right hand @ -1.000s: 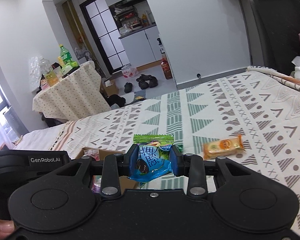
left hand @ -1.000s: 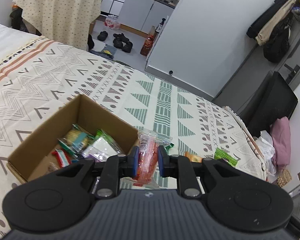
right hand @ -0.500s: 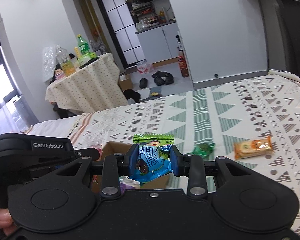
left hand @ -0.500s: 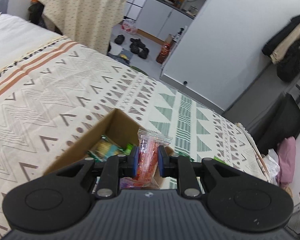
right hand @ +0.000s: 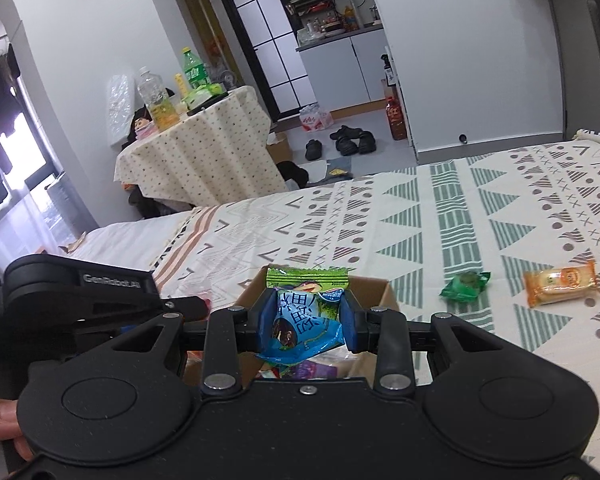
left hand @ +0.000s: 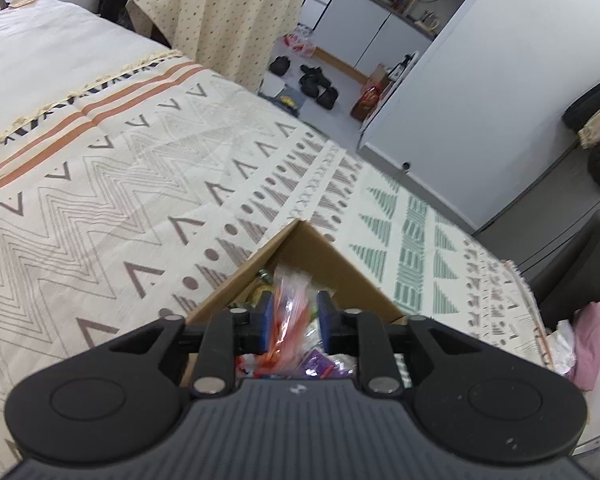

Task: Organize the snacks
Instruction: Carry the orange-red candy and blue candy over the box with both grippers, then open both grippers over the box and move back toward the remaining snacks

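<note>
Cardboard, plain brown and open-topped, the box (left hand: 332, 252) sits on the bed's patterned cover (left hand: 112, 184) with a jumble of crinkly packets already inside. Over it, the left hand-held gripper (left hand: 292, 316) is letting its jaws part around a clear, orange-red sachet (left hand: 286, 312) that hangs blurred between the blue pads, seemingly slipping down into the box. The right hand-held gripper (right hand: 306, 318) is clamped on a glossy blue-and-green wrapper (right hand: 304, 312) just above the box rim. Two snacks lie loose on the cover: a small green twist-wrapped sweet (right hand: 465, 283) and an orange pillow pack (right hand: 560, 282). By my reckoning the job is well past halfway.
</note>
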Tool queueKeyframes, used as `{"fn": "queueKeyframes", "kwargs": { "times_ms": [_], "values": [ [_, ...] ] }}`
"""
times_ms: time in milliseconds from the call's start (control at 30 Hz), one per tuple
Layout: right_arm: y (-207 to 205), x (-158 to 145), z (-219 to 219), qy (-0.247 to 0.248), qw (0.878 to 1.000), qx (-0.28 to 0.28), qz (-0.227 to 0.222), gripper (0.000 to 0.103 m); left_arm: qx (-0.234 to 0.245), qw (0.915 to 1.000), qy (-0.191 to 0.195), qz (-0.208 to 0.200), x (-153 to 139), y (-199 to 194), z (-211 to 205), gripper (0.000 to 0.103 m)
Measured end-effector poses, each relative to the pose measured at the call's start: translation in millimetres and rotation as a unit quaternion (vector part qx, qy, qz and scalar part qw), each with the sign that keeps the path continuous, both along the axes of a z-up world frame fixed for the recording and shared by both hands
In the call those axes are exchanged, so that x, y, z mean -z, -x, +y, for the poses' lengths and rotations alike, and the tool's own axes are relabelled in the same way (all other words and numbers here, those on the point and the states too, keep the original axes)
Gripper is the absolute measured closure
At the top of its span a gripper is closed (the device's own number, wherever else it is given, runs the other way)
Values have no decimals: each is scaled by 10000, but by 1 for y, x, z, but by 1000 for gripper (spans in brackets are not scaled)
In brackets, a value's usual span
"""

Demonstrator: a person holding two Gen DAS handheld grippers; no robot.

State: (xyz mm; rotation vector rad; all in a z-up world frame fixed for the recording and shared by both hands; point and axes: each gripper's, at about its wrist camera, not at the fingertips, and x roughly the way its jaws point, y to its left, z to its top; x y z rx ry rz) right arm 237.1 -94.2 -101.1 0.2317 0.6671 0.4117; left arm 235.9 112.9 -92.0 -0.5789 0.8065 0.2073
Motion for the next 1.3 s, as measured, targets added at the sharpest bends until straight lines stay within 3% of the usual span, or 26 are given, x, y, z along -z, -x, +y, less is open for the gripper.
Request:
{"fn": "queueKeyframes", "kwargs": {
  "times_ms": [67,133,200,267,433,567,1033,1300],
  "values": [
    [0,3,5,28,10000,-5,50,69,17,10000,-5,49,2,0,0,76],
    [1,5,7,41,9999,-15,99,69,1,10000,-5,86,3,0,1,66],
    [2,6,10,22,9999,-52,161,69,-81,9999,-76,114,2,1,1,51],
    [2,7,13,-55,9994,-213,251,69,-118,9998,-147,99,1,2,0,46],
    [2,9,9,44,9991,-149,383,51,-58,9995,-253,153,0,0,-7,33],
    [2,8,-12,14,9991,75,428,50,95,9991,-378,177,0,-2,-19,24],
    [2,11,-82,43,9965,683,474,44,825,9943,-666,109,-1,-12,-82,21],
    [-1,21,-129,-25,9948,929,423,39,1354,9887,-644,9,1,-24,-125,12]
  ]
}}
